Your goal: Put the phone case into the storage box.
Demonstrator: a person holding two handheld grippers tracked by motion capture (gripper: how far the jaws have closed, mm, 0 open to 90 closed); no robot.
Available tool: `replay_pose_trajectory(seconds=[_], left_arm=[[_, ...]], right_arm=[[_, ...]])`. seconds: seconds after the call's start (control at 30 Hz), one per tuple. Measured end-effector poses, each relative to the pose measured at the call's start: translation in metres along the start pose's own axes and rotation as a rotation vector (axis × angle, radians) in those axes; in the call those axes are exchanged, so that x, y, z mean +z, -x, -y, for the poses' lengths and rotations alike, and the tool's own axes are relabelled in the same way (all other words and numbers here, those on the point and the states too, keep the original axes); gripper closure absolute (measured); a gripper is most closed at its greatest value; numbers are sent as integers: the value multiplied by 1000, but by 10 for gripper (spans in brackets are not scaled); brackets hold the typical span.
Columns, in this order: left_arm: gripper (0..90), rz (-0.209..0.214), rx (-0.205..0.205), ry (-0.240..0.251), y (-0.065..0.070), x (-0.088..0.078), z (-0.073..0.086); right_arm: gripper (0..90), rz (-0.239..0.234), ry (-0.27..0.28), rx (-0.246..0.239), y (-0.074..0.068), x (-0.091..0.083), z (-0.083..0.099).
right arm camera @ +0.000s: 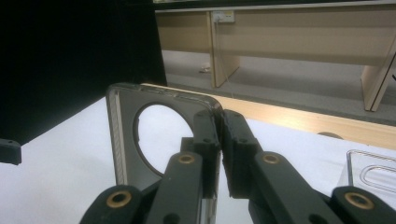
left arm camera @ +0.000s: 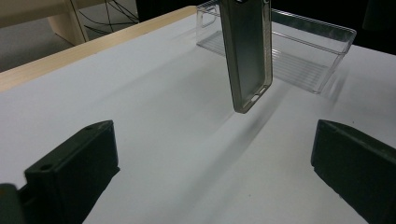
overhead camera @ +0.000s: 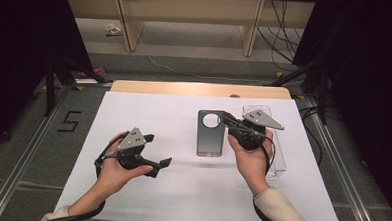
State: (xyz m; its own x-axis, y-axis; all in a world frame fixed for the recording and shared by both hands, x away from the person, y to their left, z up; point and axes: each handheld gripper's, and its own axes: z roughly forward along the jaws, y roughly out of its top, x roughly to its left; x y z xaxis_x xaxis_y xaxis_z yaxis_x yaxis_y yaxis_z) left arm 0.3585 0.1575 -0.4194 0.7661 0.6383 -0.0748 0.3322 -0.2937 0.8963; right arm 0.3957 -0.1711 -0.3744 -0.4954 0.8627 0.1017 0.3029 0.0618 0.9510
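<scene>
A grey translucent phone case (overhead camera: 210,138) with a round camera hole hangs above the white table, its shadow falling below it. My right gripper (overhead camera: 224,119) is shut on the case's top edge beside the hole. In the right gripper view the pads (right arm camera: 220,135) pinch the rim of the case (right arm camera: 123,135). My left gripper (overhead camera: 157,150) is held at the left of the table, pointing toward the case with its jaws wide open and nothing between them. In the left gripper view (left arm camera: 215,140) the case (left arm camera: 247,51) hangs ahead of the jaws, lower end down.
A clear plastic tray (overhead camera: 280,159) lies on the table under and behind my right hand, and also appears as the tray (left arm camera: 303,51) and the tray (right arm camera: 373,172). White sheet (overhead camera: 149,113) covers the table. Beyond the far edge are wooden furniture legs and cables on the floor.
</scene>
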Motion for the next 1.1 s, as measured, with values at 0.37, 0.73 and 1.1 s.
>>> replay_pose_trajectory(seconds=[0.37,0.73,1.1], left_arm=[[2,-3,-2,4,-1,-4,3],[2,-3,-2,1,-2,-5,5],[2,-2,-6,8,-1,-6,4]], right_arm=[[854,8,2,2,3,-1,-1],[854,15,7,3,6,-3,-4],[854,23,19,9,11,-6,-7]])
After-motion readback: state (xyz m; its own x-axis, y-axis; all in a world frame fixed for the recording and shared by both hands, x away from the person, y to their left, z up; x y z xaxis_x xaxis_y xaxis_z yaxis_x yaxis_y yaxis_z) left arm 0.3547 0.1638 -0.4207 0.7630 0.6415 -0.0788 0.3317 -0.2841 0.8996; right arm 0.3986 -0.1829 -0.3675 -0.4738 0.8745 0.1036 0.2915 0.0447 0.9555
